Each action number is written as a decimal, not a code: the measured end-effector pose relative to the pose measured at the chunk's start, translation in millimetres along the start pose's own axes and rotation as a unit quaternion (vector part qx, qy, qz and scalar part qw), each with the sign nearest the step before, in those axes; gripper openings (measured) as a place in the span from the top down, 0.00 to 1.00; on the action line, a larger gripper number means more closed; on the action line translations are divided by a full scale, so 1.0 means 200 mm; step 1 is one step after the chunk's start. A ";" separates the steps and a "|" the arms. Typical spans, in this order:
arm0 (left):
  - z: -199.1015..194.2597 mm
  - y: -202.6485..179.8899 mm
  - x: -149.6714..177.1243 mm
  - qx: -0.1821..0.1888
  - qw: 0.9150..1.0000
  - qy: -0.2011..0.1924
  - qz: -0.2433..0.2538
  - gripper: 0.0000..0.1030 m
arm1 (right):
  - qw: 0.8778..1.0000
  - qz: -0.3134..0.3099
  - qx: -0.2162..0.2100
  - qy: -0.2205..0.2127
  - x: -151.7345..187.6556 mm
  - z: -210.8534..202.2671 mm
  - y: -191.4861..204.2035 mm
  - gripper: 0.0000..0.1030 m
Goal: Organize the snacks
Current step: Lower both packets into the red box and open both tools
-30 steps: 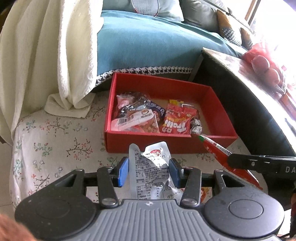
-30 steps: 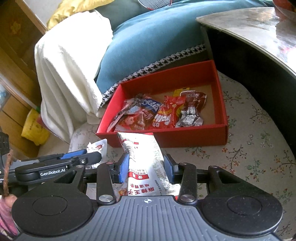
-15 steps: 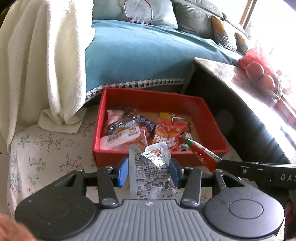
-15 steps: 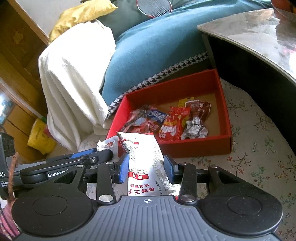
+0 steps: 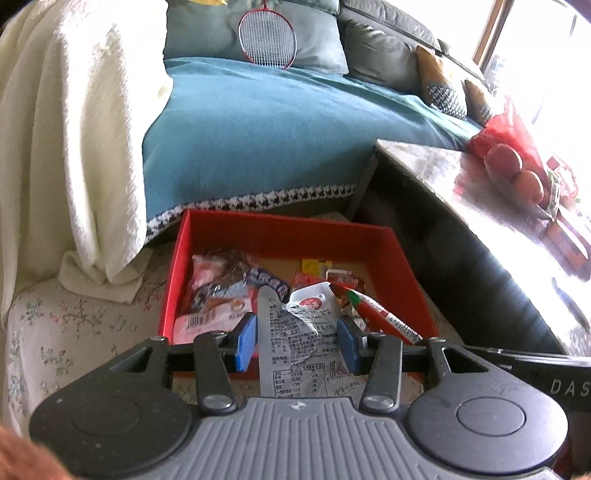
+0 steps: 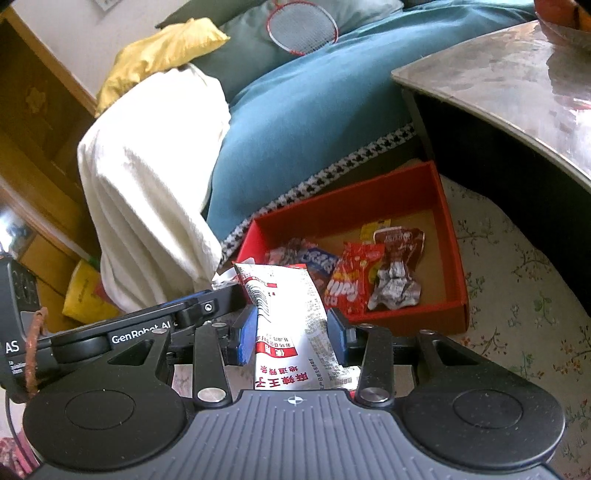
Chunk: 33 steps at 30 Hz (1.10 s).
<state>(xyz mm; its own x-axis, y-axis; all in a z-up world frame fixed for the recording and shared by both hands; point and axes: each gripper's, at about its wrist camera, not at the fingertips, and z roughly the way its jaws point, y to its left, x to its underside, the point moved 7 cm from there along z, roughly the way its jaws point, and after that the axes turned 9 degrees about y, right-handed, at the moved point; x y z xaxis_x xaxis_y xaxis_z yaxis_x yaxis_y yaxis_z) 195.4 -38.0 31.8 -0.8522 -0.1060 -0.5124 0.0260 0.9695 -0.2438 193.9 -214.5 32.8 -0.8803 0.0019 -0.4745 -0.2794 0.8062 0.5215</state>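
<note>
A red box (image 5: 284,230) (image 6: 452,236) stands on the floral cloth and holds several snack packets, among them a red Trolli bag (image 6: 352,280) and a brown crumpled packet (image 6: 397,273). My left gripper (image 5: 297,338) is shut on a silver crumpled snack packet (image 5: 299,332), held above the box's near edge. My right gripper (image 6: 291,334) is shut on a white and red snack packet (image 6: 286,317), held just left of the box's near corner. That packet shows edge-on as a red strip in the left wrist view (image 5: 380,317).
A dark table with a glossy top (image 6: 517,81) (image 5: 480,206) stands right of the box. A teal sofa cover (image 5: 258,140) and a white blanket (image 5: 74,147) lie behind it. A badminton racket (image 5: 266,33) leans on the cushions. The left gripper's body (image 6: 110,332) is close on my right gripper's left.
Both grippers have risen and moved toward the box with their packets still held. The box sits lower in both views and the left packet now overlaps its contents.
</note>
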 end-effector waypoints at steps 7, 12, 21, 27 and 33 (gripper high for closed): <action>0.05 -0.02 -0.12 -0.004 1.000 -0.014 -0.001 0.61 | 1.000 0.022 0.000 -0.022 -0.10 0.01 -0.03 0.53; 0.14 -0.03 -0.19 -0.024 1.000 -0.016 0.007 0.61 | 0.999 0.031 0.014 -0.030 -0.17 0.07 -0.05 0.53; 0.33 -0.04 -0.27 -0.053 0.998 -0.005 0.022 0.61 | 0.996 0.053 0.058 -0.034 -0.26 0.19 -0.15 0.53; 0.46 0.00 -0.28 -0.074 0.997 0.013 0.020 0.61 | 0.993 0.059 0.095 -0.024 -0.29 0.28 -0.24 0.53; 0.56 0.04 -0.26 -0.091 0.995 0.032 0.021 0.61 | 0.990 0.057 0.128 -0.006 -0.28 0.37 -0.31 0.52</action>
<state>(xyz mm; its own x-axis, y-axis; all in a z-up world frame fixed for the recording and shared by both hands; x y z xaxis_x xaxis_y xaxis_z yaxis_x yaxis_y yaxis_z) 298.1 -48.9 -36.0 -0.8843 -0.0564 -0.4636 -0.0282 0.9973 -0.0674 288.8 -220.7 -24.5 -0.8957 0.1065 -0.4316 -0.0709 0.9243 0.3752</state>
